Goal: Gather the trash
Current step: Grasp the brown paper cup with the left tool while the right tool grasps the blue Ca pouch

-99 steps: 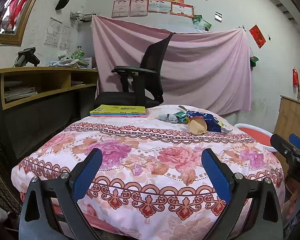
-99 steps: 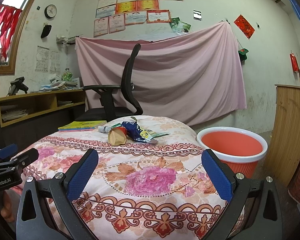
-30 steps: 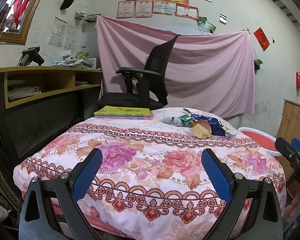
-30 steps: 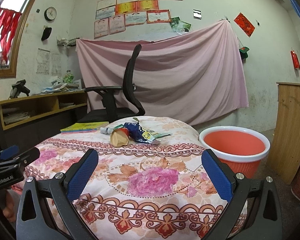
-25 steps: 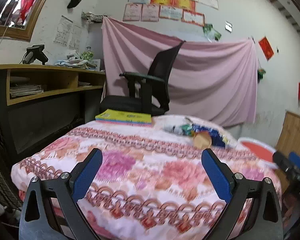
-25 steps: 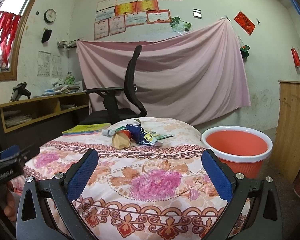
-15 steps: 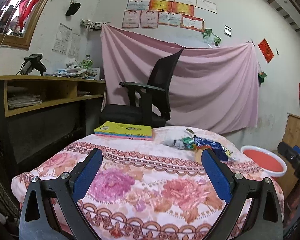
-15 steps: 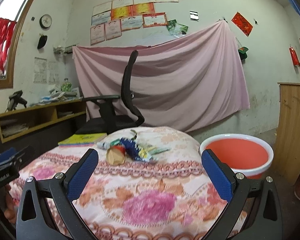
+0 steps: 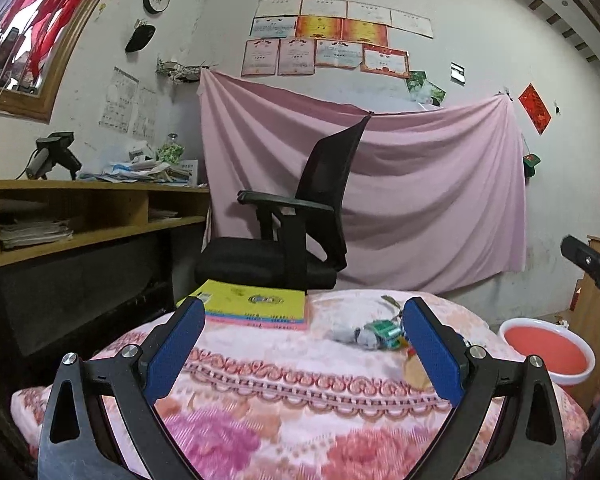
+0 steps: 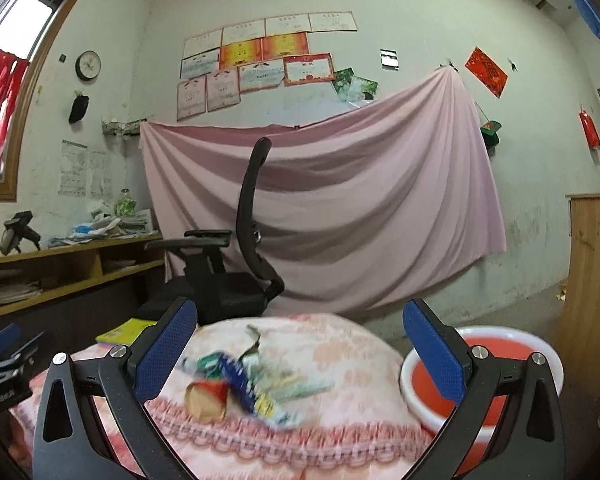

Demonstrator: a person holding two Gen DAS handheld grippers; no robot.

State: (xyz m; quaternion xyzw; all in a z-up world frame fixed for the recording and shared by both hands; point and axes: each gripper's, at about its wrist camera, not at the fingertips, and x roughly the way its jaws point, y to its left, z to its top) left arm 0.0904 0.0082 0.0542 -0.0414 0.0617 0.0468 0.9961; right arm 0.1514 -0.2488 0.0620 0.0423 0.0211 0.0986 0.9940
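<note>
My left gripper [image 9: 304, 344] is spread wide, its blue pads [image 9: 175, 348] far apart with nothing between them and nothing touching them. It hangs above the near part of the floral tablecloth [image 9: 292, 396]. My right gripper [image 10: 300, 348] is spread just as wide and holds nothing either; it too sits clear of the cloth.

The trash [image 10: 244, 380] lies in a small heap toward the far side of the table. From the right wrist camera it falls between the two fingers: a brown paper cup [image 10: 206, 396] tipped on its side, a blue wrapper [image 10: 242, 380] touching it, and some greenish scraps around them. This view is blurred, so I cannot tell the pieces apart any finer. From the left wrist camera the same heap sits just inside the right finger, which hides part of it; I can make out a grey crumpled piece [image 9: 352, 335] and a green packet [image 9: 386, 330] beside it.

A red bucket [image 10: 496, 376] with a white rim stands off the table's right side, partly behind the right gripper's right finger. A stack of books [image 9: 252, 305] with a yellow cover rests at the far left of the table, well apart from the trash. A black office chair [image 9: 300, 224] stands behind the table, in front of a pink sheet [image 9: 420, 184] hung on the wall.
</note>
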